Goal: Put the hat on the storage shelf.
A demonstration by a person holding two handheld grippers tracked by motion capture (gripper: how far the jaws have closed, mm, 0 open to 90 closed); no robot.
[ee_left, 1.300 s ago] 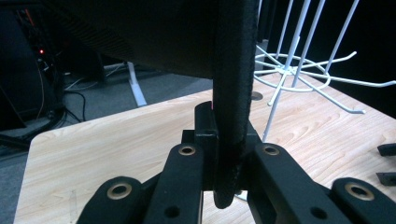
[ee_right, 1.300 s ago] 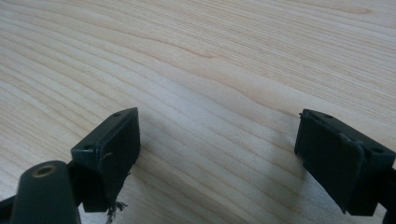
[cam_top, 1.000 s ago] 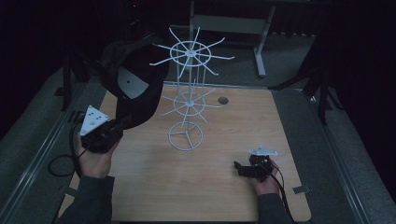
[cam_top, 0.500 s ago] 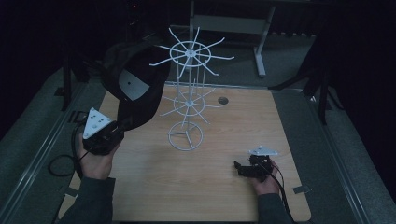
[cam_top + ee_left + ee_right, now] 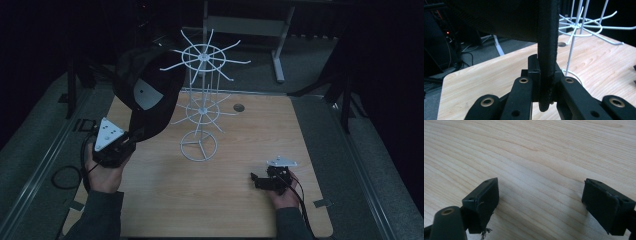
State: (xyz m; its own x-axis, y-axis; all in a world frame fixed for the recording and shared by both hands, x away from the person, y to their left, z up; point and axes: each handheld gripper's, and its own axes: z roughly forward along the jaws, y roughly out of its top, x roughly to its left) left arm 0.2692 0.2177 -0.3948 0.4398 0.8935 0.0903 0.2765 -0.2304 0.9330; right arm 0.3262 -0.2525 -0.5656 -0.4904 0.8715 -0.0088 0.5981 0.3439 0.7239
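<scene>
Little changed over that second: you raised the black cap [image 5: 145, 95] slightly toward the white wire rack [image 5: 202, 100], your left gripper [image 5: 125, 145] clamped on its brim, apparently ready for hanging, while your right gripper [image 5: 260, 180] rested spread wide on the table [image 5: 235, 210].

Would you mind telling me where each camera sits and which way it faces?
High view: above the near edge, looking forward and down; forearms, left gripper, right gripper.
Left gripper view: along shut jaws clamping the black cap brim.
Right gripper view: down at bare table, jaws apart.
Shared: white wire rack.
</scene>
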